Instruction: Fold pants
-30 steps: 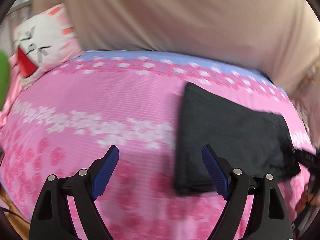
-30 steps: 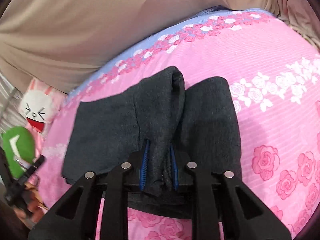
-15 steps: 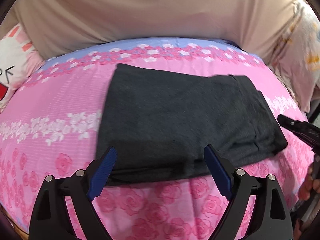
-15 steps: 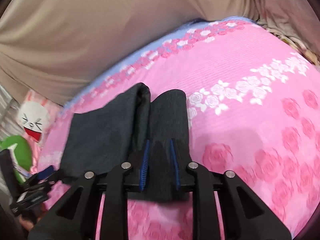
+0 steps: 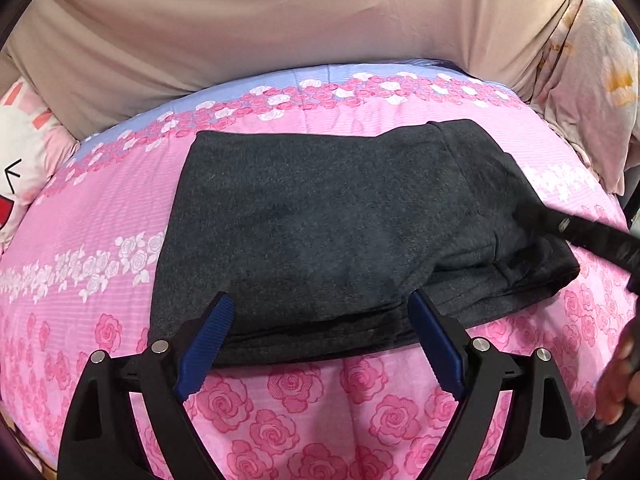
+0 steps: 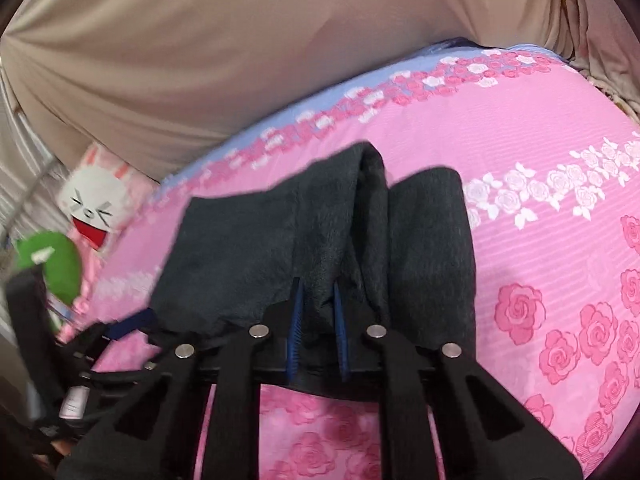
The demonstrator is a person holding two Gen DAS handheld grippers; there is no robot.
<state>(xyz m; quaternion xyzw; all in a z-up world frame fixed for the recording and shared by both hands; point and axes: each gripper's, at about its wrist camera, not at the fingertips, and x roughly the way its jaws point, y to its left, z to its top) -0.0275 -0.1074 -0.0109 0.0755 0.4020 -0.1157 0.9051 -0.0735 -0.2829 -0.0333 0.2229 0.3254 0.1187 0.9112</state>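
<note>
The dark grey pants (image 5: 328, 232) lie folded in a flat rectangle on the pink rose bedspread (image 5: 100, 216). My left gripper (image 5: 318, 312) is open, its blue pads straddling the near edge of the pants. My right gripper (image 6: 318, 296) is shut on a bunched ridge of the pants (image 6: 320, 240) at their right end; it also shows in the left wrist view (image 5: 592, 236) as a black finger over the cloth.
A beige sheet (image 5: 280, 28) hangs behind the bed. A white rabbit-face pillow (image 6: 96, 204) and a green object (image 6: 52, 264) sit at the left. A pale floral pillow (image 5: 592, 80) lies at the right. My left gripper (image 6: 128, 322) shows low left in the right wrist view.
My left gripper swung right and closer until its open fingers straddle the near edge of the pants. My right gripper stayed shut on the cloth and shifted with it.
</note>
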